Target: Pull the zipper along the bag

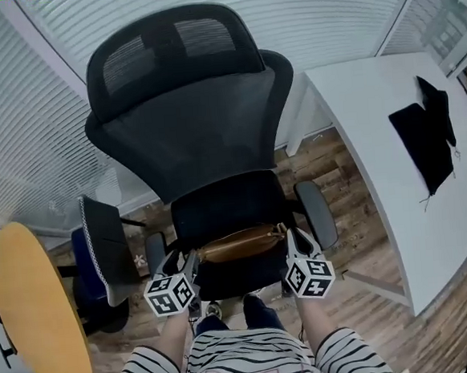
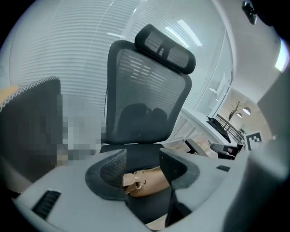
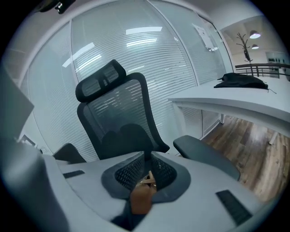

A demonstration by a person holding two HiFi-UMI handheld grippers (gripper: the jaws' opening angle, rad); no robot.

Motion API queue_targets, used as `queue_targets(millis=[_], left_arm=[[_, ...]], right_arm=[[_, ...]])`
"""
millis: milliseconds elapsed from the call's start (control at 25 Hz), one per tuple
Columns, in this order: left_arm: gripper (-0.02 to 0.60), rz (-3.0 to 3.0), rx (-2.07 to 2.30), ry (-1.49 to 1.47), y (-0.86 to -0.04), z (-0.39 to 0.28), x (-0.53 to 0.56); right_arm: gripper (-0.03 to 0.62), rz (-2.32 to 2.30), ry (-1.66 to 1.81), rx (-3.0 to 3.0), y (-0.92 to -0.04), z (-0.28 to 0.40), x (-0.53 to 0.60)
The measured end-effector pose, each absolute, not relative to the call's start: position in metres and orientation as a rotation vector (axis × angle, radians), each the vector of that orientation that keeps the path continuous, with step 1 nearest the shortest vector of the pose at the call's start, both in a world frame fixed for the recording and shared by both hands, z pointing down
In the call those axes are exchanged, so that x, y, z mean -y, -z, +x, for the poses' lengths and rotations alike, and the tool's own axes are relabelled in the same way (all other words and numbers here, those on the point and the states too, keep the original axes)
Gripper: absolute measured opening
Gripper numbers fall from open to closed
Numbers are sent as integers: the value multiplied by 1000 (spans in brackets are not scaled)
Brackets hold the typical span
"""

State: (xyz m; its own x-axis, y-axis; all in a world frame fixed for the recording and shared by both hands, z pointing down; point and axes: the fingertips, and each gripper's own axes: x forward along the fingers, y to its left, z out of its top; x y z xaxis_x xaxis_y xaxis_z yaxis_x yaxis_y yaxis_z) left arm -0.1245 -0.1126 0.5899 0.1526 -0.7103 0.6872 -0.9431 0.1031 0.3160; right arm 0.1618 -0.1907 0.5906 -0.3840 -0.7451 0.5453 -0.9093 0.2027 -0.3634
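The tan bag [image 1: 242, 243] lies across the front of the black chair [image 1: 219, 211], on its seat. That puts it at about six o'clock from the middle of the head view, with its long side running nine to three. Your right claw [image 3: 147, 171] is clenched at the bag's three o'clock end. Its pads pinch a small metal-and-leather piece that I take to be the zipper pull [image 3: 148, 181]. Your left claw [image 2: 142, 170] is released. Its jaws stand wide, and the bag's nine o'clock end shows between them with neither pad pressing on it.

To do this step well, I'd give the bag an anchor before the pull travels. Close the left claw on that end so the fabric goes taut. Then draw the right claw toward nine o'clock along the line of the teeth, keeping it low and parallel to the bag instead of lifting. A soft bag left slack would likely bunch up or ride off the seat.

The head view alone shows both claws bracketing the bag, and the white table [image 1: 374, 130] at two o'clock with a black cloth [image 1: 423, 138] on it. It cannot tell you how the jaws stand. Only the right gripper view shows the pinch. Only the left gripper view shows the open gap and the small fitting [image 2: 134, 180] on the bag's end.
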Motion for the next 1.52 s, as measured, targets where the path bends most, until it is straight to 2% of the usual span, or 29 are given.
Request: queue_targets(millis=[400, 800, 1520], left_arm=[[195, 2040, 1547, -289, -496, -123, 126], [48, 2278, 1425, -267, -438, -125, 89], [31, 2455, 1395, -239, -376, -167, 17]], right_arm=[[40, 1766, -844, 2329, -501, 143, 162], [40, 1822, -734, 2370, -449, 118, 100], [38, 1933, -629, 2413, -384, 79, 5]])
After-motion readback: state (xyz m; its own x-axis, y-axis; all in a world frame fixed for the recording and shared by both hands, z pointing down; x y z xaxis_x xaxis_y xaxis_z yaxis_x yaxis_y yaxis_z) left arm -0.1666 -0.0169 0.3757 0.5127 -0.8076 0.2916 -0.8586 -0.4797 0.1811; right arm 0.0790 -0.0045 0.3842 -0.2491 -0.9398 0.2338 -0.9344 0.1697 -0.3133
